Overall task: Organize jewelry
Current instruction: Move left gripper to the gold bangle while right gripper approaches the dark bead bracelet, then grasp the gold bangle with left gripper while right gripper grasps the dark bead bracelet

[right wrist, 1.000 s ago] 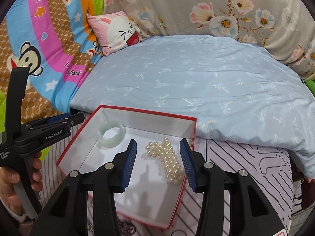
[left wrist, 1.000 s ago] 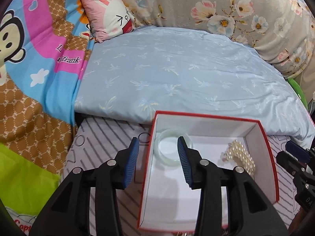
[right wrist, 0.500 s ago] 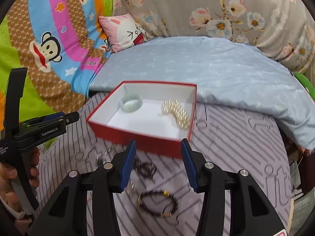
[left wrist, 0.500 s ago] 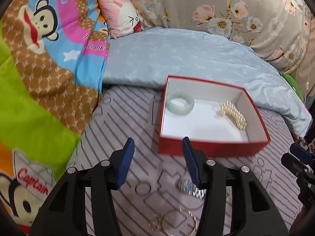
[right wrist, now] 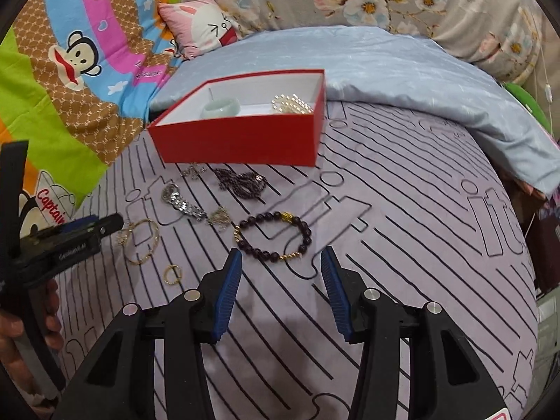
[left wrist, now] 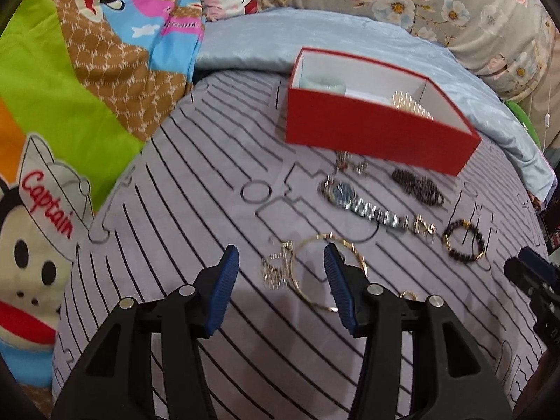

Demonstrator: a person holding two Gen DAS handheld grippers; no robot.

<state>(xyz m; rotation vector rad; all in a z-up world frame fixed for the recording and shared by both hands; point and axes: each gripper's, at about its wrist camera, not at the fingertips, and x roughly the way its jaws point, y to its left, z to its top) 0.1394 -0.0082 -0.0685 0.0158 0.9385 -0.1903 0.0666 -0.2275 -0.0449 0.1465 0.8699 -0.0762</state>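
Observation:
A red box (left wrist: 367, 133) (right wrist: 245, 140) with a white inside holds a pale green bangle (left wrist: 323, 83) (right wrist: 221, 107) and a pearl bracelet (left wrist: 411, 103) (right wrist: 292, 103). In front of it on the striped purple cloth lie a silver watch (left wrist: 357, 203) (right wrist: 182, 203), a dark bead chain (left wrist: 416, 185) (right wrist: 241, 180), a dark bead bracelet with gold beads (left wrist: 463, 241) (right wrist: 273, 238), a thin gold bangle (left wrist: 327, 273) (right wrist: 143, 241), a small gold chain piece (left wrist: 278, 267) and a small gold ring (right wrist: 173, 273). My left gripper (left wrist: 280, 276) is open just above the gold bangle. My right gripper (right wrist: 281, 280) is open just short of the bead bracelet.
A light blue quilt (right wrist: 385, 70) lies behind the box. A cartoon monkey blanket (left wrist: 70, 105) is at the left, a pink pillow (right wrist: 203, 31) at the back. The purple cloth (right wrist: 402, 245) stretches bare to the right.
Both grippers have drawn back from over the box and lowered toward the cloth. The loose jewelry in front of the box has come into view. Both stayed open.

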